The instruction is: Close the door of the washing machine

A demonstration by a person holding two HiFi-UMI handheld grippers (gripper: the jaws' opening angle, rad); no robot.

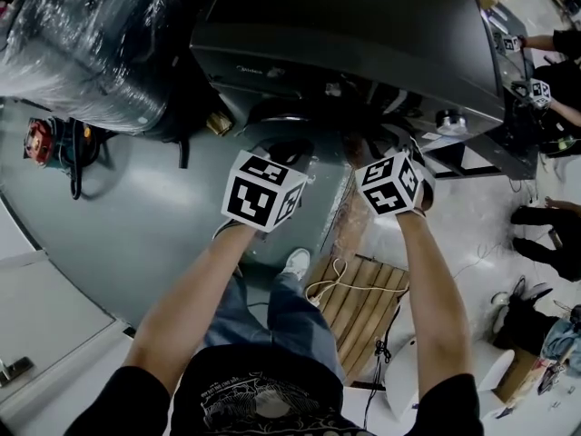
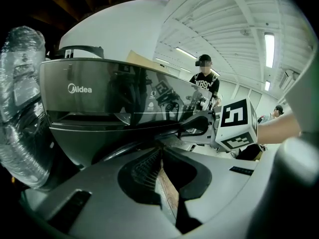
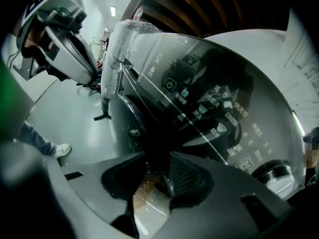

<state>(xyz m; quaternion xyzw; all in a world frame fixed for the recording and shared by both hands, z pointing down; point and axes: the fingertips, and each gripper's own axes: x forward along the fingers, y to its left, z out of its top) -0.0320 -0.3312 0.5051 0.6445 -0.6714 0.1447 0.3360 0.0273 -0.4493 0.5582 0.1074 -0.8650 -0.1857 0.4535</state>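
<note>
- Floor (image 1: 136,216) lies open to the left of the washing machine (image 1: 345,34); a wooden pallet (image 1: 363,302) crowds the space in front of it.
- Left gripper (image 2: 161,151) and right gripper (image 3: 150,166) hover at its door (image 1: 277,121), jaws together, empty.
- Only the right gripper view shows the control panel (image 3: 219,118) icons.

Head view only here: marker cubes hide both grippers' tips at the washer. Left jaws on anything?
Observer: No. Left gripper jaws are together, with nothing between them.
Operator: Right one?
Observer: Right gripper jaws are close together too, nothing between them, and they point at the washing machine door.
Operator: What's next to the door there?
Observer: The glossy control panel, with its icons and a dial showing in the right gripper view.
</note>
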